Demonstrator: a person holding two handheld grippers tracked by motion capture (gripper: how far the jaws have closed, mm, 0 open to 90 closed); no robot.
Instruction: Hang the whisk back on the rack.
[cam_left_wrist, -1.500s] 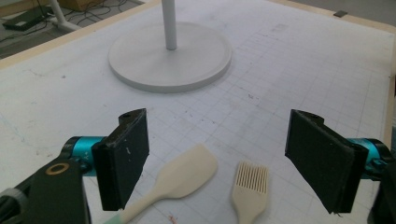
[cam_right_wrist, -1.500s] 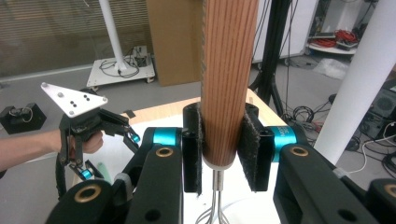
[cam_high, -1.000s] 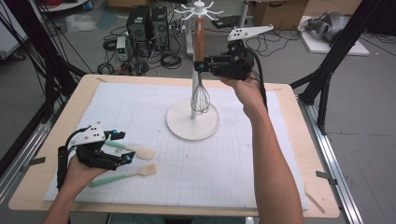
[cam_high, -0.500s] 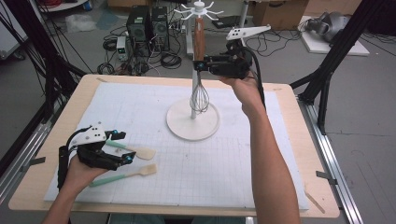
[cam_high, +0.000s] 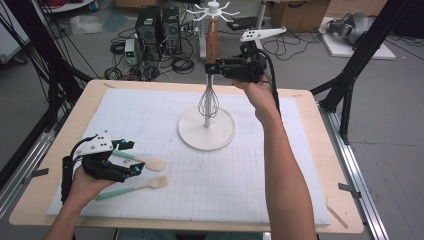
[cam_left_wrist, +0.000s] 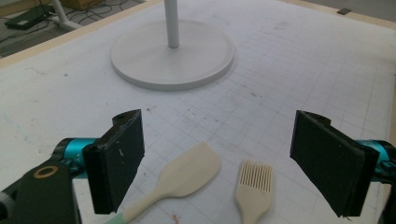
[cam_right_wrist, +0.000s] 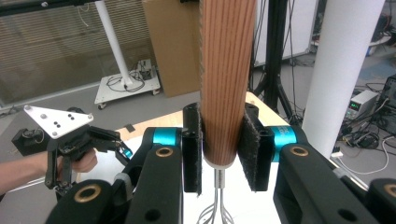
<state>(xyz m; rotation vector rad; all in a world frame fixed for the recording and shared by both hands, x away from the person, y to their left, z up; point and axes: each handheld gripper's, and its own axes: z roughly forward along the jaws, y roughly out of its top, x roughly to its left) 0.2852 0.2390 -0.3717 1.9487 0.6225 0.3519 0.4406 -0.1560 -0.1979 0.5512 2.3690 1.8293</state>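
A whisk with a wooden handle (cam_high: 212, 44) (cam_right_wrist: 226, 79) and wire loops (cam_high: 208, 102) hangs upright beside the pole of a white stand (cam_high: 206, 137). My right gripper (cam_high: 214, 67) (cam_right_wrist: 219, 149) is shut on the lower end of that handle, a pad pressing each side. At the table's front left my left gripper (cam_high: 134, 157) (cam_left_wrist: 219, 158) is open and low over the mat. A pale spatula (cam_high: 150, 163) (cam_left_wrist: 189, 175) and a pale brush (cam_high: 159, 182) (cam_left_wrist: 254, 186), both with mint-green handles, lie flat between its jaws, untouched.
The stand's round base (cam_left_wrist: 173, 58) sits mid-table on a white gridded mat (cam_high: 240, 185), with its hook crown (cam_high: 213, 7) at the top. The stand's white pole (cam_right_wrist: 348, 70) rises close beside the whisk. Cables and equipment cover the floor beyond the table.
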